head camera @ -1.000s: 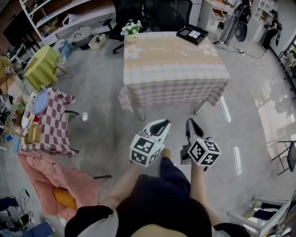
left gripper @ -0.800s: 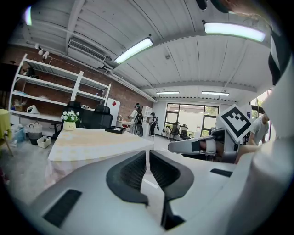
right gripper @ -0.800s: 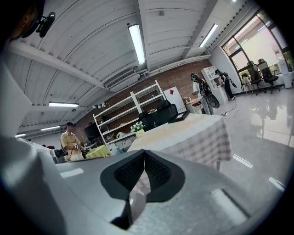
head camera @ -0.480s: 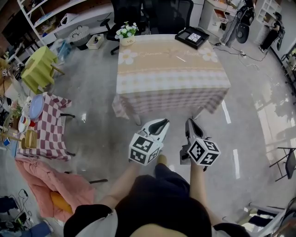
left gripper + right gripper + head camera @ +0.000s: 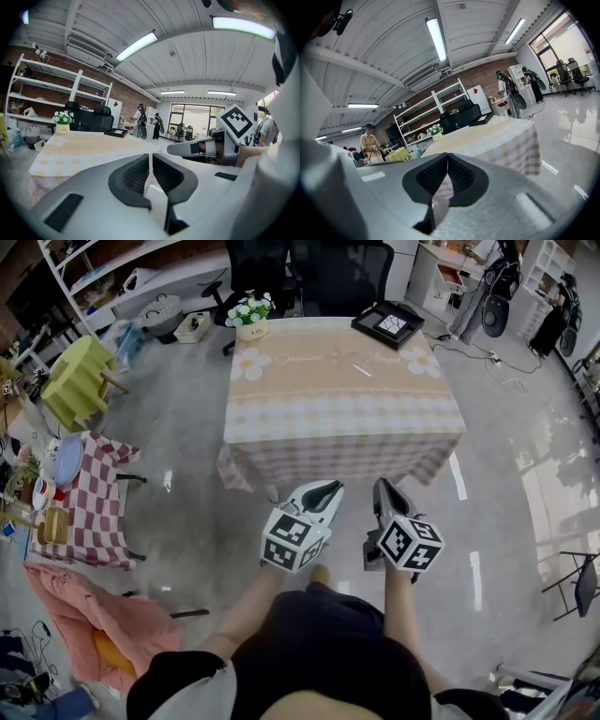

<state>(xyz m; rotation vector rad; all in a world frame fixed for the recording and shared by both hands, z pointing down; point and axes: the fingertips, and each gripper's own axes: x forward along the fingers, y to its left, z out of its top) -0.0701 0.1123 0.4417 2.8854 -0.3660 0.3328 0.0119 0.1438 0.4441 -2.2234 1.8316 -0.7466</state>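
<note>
Though empty, left gripper, right gripper, jaws together, before illegibly lettered table.

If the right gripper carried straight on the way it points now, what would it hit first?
The right gripper would probably meet the checked tablecloth where it hangs down the near side; nothing stands between them, though depth is unclear.

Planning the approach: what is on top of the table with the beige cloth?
A pot of white flowers at its far left corner and a black tray at the far right. The cloth covers the tabletop itself.
</note>
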